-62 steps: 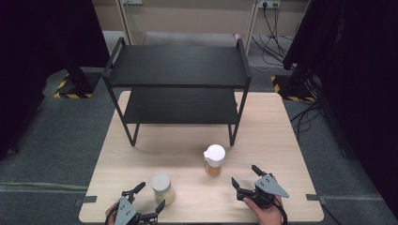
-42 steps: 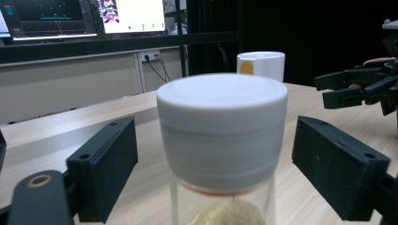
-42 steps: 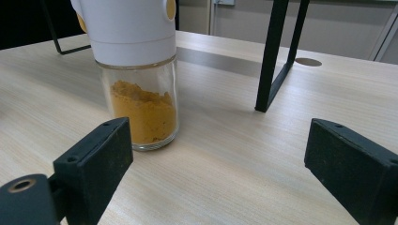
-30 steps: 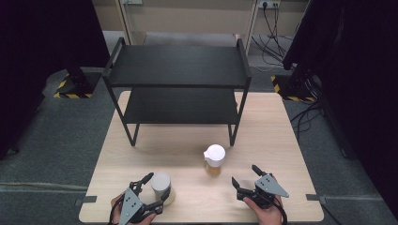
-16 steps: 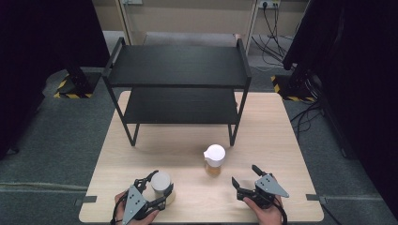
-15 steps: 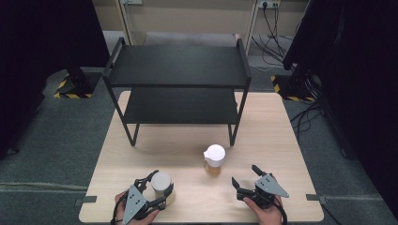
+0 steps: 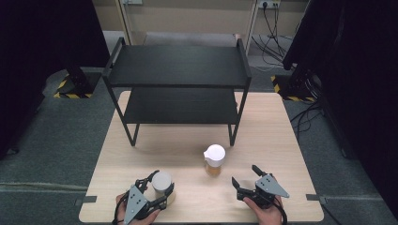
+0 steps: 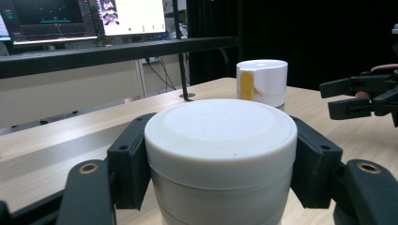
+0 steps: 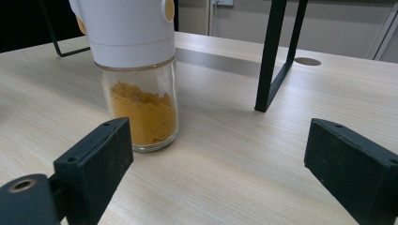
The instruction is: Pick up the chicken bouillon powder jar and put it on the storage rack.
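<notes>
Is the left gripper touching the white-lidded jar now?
Touching. In the left gripper view, both pads of the left gripper press against the sides of the white-lidded jar, with no gap on either side.

A pale wooden table (image 7: 141, 154) carries a black two-tier shelf rack (image 7: 178, 70) across its far half. In front of the rack stands a glass spice jar (image 7: 214, 160) of orange powder with a white cap. Near the front left edge sits a white-lidded jar (image 7: 161, 183).
</notes>
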